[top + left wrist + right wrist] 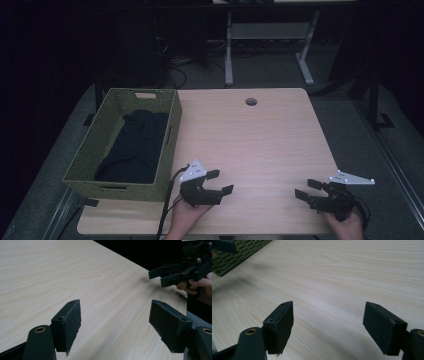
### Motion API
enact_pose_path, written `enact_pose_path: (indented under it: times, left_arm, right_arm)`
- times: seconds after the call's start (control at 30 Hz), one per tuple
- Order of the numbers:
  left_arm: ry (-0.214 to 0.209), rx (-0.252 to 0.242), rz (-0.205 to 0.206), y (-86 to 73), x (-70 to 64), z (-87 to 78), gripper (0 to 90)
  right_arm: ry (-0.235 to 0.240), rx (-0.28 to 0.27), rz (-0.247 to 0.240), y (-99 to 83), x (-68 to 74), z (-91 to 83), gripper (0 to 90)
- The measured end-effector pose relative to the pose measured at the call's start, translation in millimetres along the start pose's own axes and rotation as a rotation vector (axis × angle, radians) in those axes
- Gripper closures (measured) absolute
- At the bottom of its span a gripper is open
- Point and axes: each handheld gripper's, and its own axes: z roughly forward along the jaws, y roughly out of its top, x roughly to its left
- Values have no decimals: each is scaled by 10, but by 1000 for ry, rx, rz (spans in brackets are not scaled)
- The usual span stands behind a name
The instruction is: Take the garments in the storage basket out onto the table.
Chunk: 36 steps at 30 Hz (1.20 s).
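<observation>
1. Woven green basket (90, 150): stands on the left part of the worktop (260, 140), its long side running away from the person, its near corner just beside the left hand-held gripper. A cut-out handle shows in its far end wall and another in its near end wall.
2. Dark cloth (135, 145): lies inside the basket, bunched along its floor and filling most of it; no part hangs over the rim.
3. Left hand-held gripper (220, 182): held by the left hand (187, 212) at the near edge of the worktop, just right of the basket's near corner. Its 2 jaws are spread wide with nothing between them, and they point right across the wood. A grey three-cornered plate sits on top, and a black cable trails down from it. In the left gripper view the pads (71, 322) hang just above bare wood.
4. Round hole (251, 101): a small opening in the worktop near its far edge, well apart from both grippers.
5. Right hand-held gripper (307, 189): held by the right hand (347, 225) at the near right corner of the worktop, well apart from the left one. Its 2 jaws are spread and empty, and they point left. In the right gripper view the pads (283, 322) stand over bare wood, with a corner of the basket at upper left.
</observation>
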Motion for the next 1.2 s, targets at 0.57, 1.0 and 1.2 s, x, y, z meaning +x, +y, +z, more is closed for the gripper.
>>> enact_pose_path:
  times: [0.57, 1.0, 1.2]
  left_arm:
    - [-65, 21, -55, 515, 95, -252, 253]
    - [-54, 7, -101, 855, 349, -636, 254]
    - [8, -9, -138, 939, 620, -930, 254]
  right_arm:
    - [23, 4, -2, 42, 33, 76, 229]
    - [29, -13, -10, 49, 65, 52, 229]
    - [29, 2, -15, 45, 67, 81, 226]
